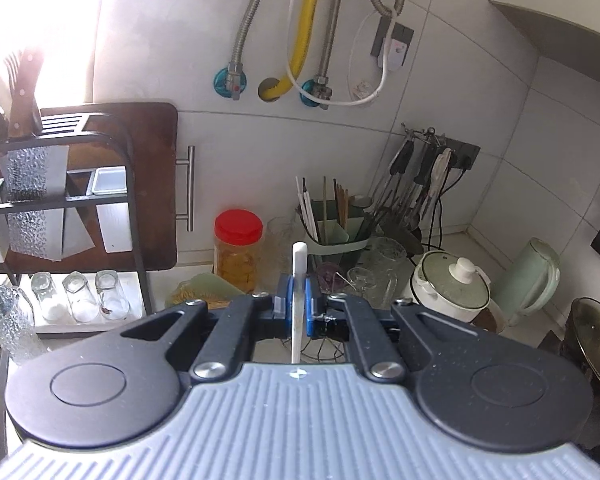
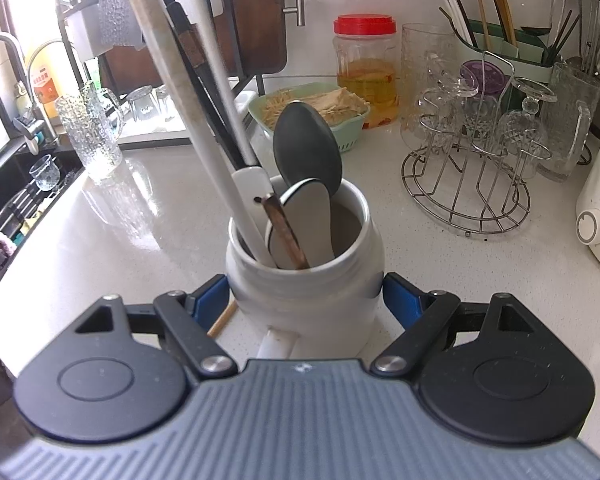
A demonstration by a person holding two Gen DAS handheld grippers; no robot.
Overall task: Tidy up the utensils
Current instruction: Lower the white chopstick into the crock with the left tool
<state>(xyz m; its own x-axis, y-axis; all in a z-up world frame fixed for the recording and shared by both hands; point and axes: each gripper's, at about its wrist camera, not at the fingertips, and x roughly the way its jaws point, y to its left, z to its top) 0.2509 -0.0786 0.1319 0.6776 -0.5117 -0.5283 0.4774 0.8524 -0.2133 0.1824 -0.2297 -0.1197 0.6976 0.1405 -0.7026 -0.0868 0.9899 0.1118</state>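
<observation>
left tongs (image 1: 299, 304) pinch white handle (image 1: 299, 280); right tongs (image 2: 304, 304) clamp crock (image 2: 304, 292).

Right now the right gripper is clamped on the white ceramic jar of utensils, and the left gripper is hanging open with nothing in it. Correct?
Not quite. The right gripper does clamp the white ceramic jar, but the left gripper is not open or empty: the left wrist view shows its blue pads shut on a thin white utensil handle.

walls: white tile (image 1: 480, 92), pipes (image 1: 304, 32)
counter: pale speckled stone (image 2: 440, 280)
light: bright window glare (image 1: 60, 60)
sink: dark (image 2: 16, 200)
</observation>
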